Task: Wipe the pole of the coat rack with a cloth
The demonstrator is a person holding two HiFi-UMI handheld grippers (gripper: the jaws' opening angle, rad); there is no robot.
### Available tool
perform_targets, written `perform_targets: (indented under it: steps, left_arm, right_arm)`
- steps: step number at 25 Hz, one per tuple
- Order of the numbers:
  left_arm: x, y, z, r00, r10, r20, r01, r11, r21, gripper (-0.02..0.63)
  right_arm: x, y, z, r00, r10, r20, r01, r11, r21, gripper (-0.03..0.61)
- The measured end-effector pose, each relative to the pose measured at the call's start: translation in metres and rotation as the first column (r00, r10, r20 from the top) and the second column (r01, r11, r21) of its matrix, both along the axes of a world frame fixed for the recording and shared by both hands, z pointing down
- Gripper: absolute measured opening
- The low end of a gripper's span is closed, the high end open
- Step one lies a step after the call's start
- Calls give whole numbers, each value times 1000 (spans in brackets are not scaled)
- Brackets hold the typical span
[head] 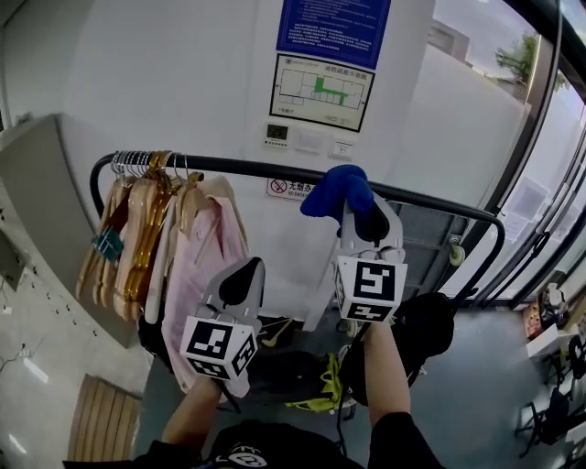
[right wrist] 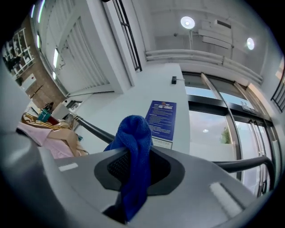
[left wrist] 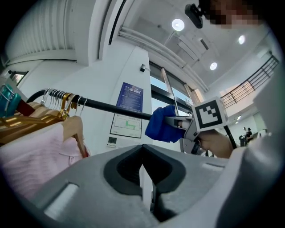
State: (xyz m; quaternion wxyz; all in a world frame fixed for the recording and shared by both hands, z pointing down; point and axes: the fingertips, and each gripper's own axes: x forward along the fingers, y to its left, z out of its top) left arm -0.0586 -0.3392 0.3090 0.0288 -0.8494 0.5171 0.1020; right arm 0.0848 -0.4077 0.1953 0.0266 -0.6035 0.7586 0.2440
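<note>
Right gripper (head: 363,215) is clamped on a blue cloth (head: 335,190). Its own view shows the fabric pinched between the two jaws, with a bunched top rising above them and a tail hanging below. In the head view that bunched top lies against the black pole (head: 247,169) of the coat rack, about midway along its length. The left gripper view also shows the cloth covering the pole where the right gripper reaches it.

Left gripper (head: 242,279) is lower and to the left, apart from the pole. Its jaws are closed together with nothing between them.

To the left of the cloth a bare stretch of pole runs as far as a tight cluster of wooden hangers (head: 137,229) and a pink garment (head: 209,261), which crowd the end where the pole bends down. To the right the pole is bare all the way to its far bend (head: 497,234), so most of the free length lies on that side. A white wall (head: 183,82) with a blue notice (head: 333,27) stands close behind the pole, and glass doors (head: 540,183) close off the right side. The space in front of the pole, where both grippers are, is open.
</note>
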Motion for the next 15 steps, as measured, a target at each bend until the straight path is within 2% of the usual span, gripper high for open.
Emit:
perform_targets:
  steps: [2,5,8,11,15]
  left_arm:
    - [-12,2,0,1000,-24,-12,24,1000,-1,3]
    - [-25,4,0,998,-52,-19,52,999,2,5]
    - [-31,5,2,998,-62,-22,62,998,-1,5]
    - [-32,4,3,998,-60,-17,60,998,-9,4]
    - [-25,-2,1,999,-33,1,33,999,-6,5]
  right_arm:
    - [-41,-3,2,998,-37,-49,38,999,8,69]
    - [-90,-6,2,987,-31,-155,38,998,42,69]
    - [-125,-6,2,979,-67,-194,76,996,39,71]
    - [-132,-5,2,978,-97,-186,104,994,29,71]
    - [-98,-5,3,987,-118,-112,119,993,-1,71]
